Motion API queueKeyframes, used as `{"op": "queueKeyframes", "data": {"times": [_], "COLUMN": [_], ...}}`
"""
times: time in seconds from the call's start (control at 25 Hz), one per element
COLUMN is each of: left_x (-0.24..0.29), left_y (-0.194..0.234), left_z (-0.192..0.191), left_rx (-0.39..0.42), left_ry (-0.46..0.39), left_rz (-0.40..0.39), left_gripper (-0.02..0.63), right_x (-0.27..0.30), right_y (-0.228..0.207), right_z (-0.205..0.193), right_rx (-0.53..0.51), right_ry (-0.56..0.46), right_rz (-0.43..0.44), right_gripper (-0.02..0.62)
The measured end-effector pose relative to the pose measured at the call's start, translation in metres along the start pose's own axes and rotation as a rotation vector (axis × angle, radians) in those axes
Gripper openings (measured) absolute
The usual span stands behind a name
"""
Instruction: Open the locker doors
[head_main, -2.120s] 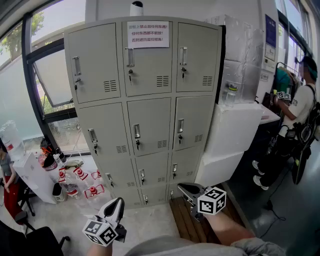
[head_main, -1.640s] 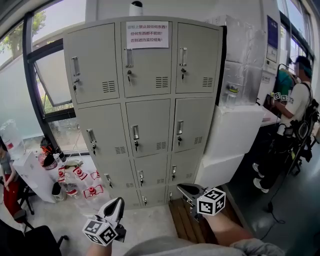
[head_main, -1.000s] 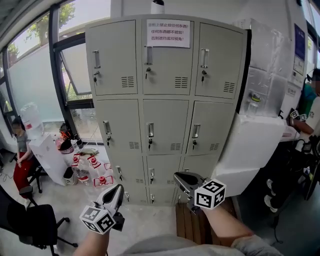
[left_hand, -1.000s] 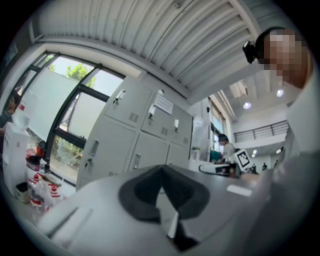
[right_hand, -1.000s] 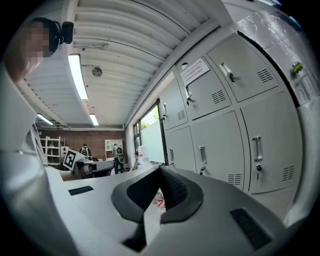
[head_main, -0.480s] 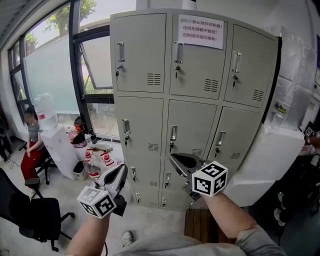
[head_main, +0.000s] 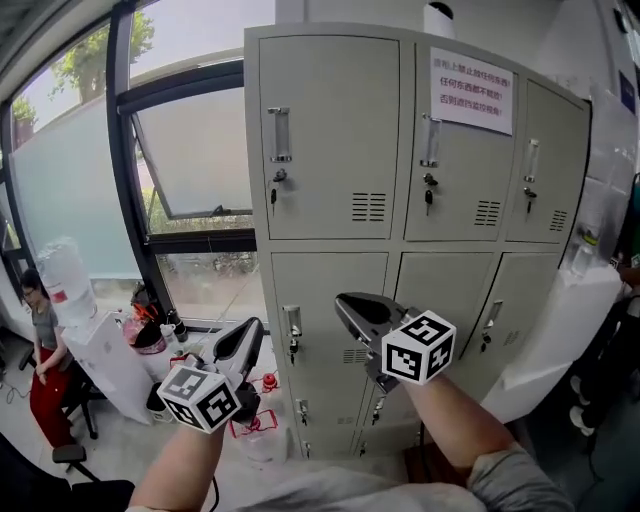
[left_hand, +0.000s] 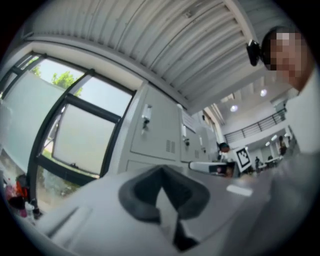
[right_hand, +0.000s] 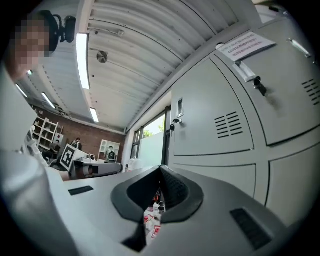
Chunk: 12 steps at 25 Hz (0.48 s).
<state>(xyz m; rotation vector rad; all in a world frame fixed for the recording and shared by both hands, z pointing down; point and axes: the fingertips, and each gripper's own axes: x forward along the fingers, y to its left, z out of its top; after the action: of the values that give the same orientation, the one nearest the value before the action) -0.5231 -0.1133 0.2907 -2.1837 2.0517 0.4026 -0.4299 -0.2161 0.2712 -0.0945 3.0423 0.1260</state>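
Observation:
A grey metal locker cabinet (head_main: 330, 140) fills the head view, and every door in sight is closed. Each door has an upright handle (head_main: 279, 135) with a key (head_main: 275, 187) below it. A paper notice (head_main: 470, 90) is stuck on the top middle door. My left gripper (head_main: 250, 332) is shut and empty, held in front of the cabinet's lower left corner. My right gripper (head_main: 345, 302) is shut and empty in front of the middle-row left door, clear of it. The left gripper (left_hand: 161, 172) view has the lockers (left_hand: 160, 130) ahead. The right gripper (right_hand: 161, 174) view has them (right_hand: 215, 120) on its right.
A large window (head_main: 190, 150) adjoins the cabinet's left side. A seated person (head_main: 40, 340), a water bottle (head_main: 68, 275) on a white stand and red-and-white bottles (head_main: 255, 390) on the floor lie at the lower left. White foam blocks (head_main: 560, 320) stand against the cabinet's right side.
Both grippers have risen and come closer to the cabinet, and now sit before its left column. The cabinet looms larger and has shifted right in view. All doors stay closed.

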Motion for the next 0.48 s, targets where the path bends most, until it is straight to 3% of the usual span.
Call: {"op": "queueKeyframes", "data": {"times": [0.2, 0.48], "left_x": [0.039, 0.079], "left_y": [0.059, 0.071], "left_z": [0.044, 0.071], "left_rx": [0.035, 0.017], "left_ry": [-0.035, -0.075], "left_rz": [-0.069, -0.129], "left_gripper": [0.002, 0.002], "right_x": [0.062, 0.103], "right_y": [-0.024, -0.034], "right_z": [0.038, 0.084], "right_rx": [-0.024, -0.105], "right_ry": [-0.065, -0.082], "right_rz": [-0.079, -0.091], "right_gripper": [0.002, 0.002]}}
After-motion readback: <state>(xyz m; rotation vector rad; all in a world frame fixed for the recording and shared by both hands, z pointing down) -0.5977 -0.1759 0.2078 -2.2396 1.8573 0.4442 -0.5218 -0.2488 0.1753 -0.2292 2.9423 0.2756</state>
